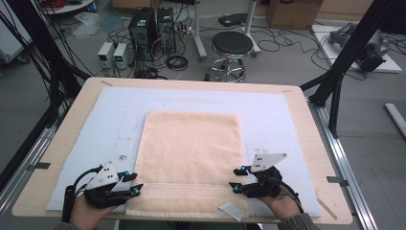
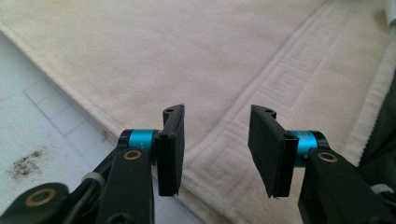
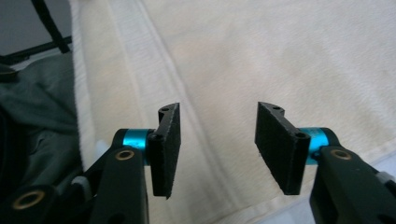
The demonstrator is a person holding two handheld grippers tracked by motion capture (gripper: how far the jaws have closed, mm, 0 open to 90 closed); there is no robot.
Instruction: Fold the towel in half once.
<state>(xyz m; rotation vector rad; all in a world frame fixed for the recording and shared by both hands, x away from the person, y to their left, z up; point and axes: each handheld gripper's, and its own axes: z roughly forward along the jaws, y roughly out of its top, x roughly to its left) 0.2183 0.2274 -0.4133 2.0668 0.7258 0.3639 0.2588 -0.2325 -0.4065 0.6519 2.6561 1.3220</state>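
Observation:
A cream towel [image 1: 191, 153] lies flat on the pale blue mat [image 1: 115, 110], its patterned hem along the near edge. My left gripper [image 1: 133, 184] hovers at the towel's near left corner, jaws apart with nothing between them; in the left gripper view the towel [image 2: 187, 56] and its woven border lie under the open left gripper [image 2: 215, 149]. My right gripper [image 1: 238, 179] stands at the near right edge, also open and empty. In the right gripper view the open right gripper [image 3: 217, 147] hangs over the towel [image 3: 261, 56] near its hem.
The wooden table [image 1: 313, 143] carries the mat. A small white tag [image 1: 231, 211] lies by the towel's near right corner. Beyond the far edge stand a stool [image 1: 232, 45], computer towers [image 1: 143, 28] and cables. Black frame posts [image 1: 344, 62] rise at the right.

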